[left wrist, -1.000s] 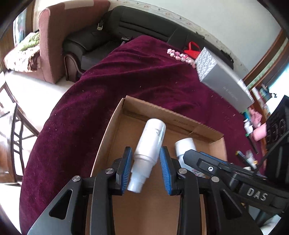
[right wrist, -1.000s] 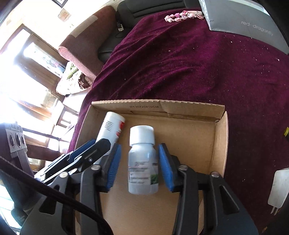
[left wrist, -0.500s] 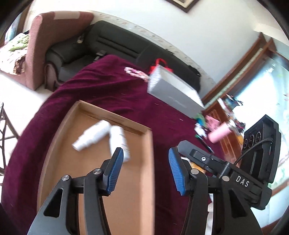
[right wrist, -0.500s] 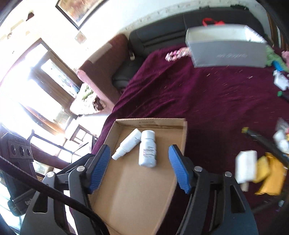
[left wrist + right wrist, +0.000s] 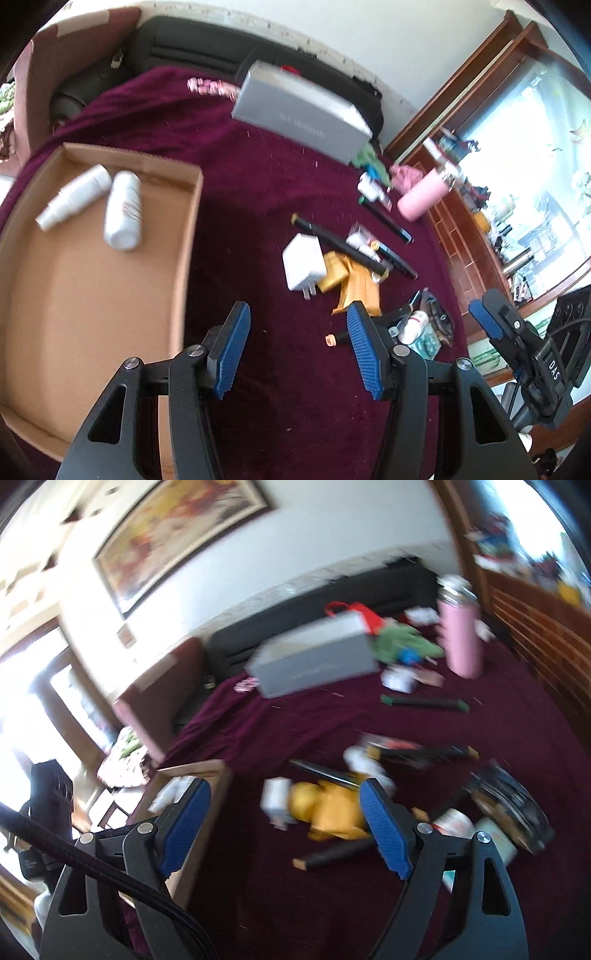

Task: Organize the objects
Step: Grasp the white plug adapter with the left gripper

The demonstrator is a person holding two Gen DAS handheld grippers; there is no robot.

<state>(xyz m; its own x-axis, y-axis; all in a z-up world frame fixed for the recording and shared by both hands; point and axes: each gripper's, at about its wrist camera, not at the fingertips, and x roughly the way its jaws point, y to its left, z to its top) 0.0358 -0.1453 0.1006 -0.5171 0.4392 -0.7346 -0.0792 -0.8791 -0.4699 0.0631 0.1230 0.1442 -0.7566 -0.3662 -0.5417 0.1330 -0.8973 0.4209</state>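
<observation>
A cardboard tray (image 5: 92,295) lies at the left on the maroon cloth and holds two white bottles (image 5: 123,210), lying side by side. My left gripper (image 5: 295,347) is open and empty above the cloth, right of the tray. Beyond it lie a white charger plug (image 5: 303,262), yellow packets (image 5: 354,284) and black sticks (image 5: 343,243). My right gripper (image 5: 284,830) is open and empty; this view is blurred. The yellow packets (image 5: 332,812) and white plug (image 5: 275,799) lie between its fingers, farther off. The tray corner (image 5: 207,775) shows at its left.
A grey box (image 5: 299,114) stands at the back of the table, a pink bottle (image 5: 424,192) to the right of it. Small jars and packets (image 5: 417,325) lie at the right edge. A black sofa and brown armchair stand behind. The right gripper's fingers (image 5: 487,317) show at the far right.
Both grippers let go of their bottles in the tray, opened wide and swung right toward the clutter on the cloth. The bottles stay lying in the tray.
</observation>
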